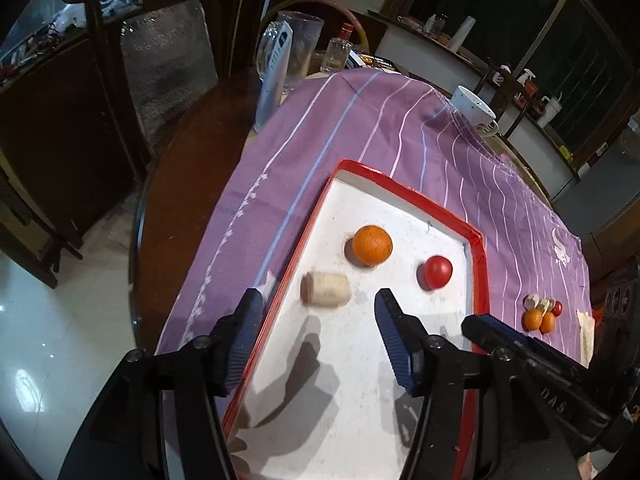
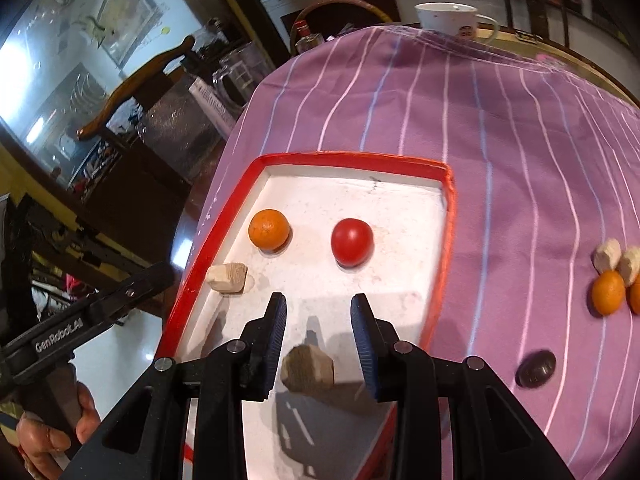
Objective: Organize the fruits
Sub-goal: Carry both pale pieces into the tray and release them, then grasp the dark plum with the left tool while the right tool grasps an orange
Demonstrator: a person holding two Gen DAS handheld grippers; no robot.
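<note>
Left wrist view: the left gripper [image 1: 316, 300] hangs wide open over the tray [image 1: 478, 276], nothing between its fingers, one finger right above the red rim at lower left. A pale chunk [image 1: 325, 289] lies just beyond it, with the orange [image 1: 372, 245] and tomato [image 1: 437, 272] further up; lots of bare white floor in the lower half. Right wrist view: the right gripper [image 2: 319, 308] sits low centre with a beige faceted piece [image 2: 307, 369] between its pads, gripped as far as I can see. More fruit [image 2: 608, 292] sits on the purple cloth [image 2: 500, 140] at the right edge.
</note>
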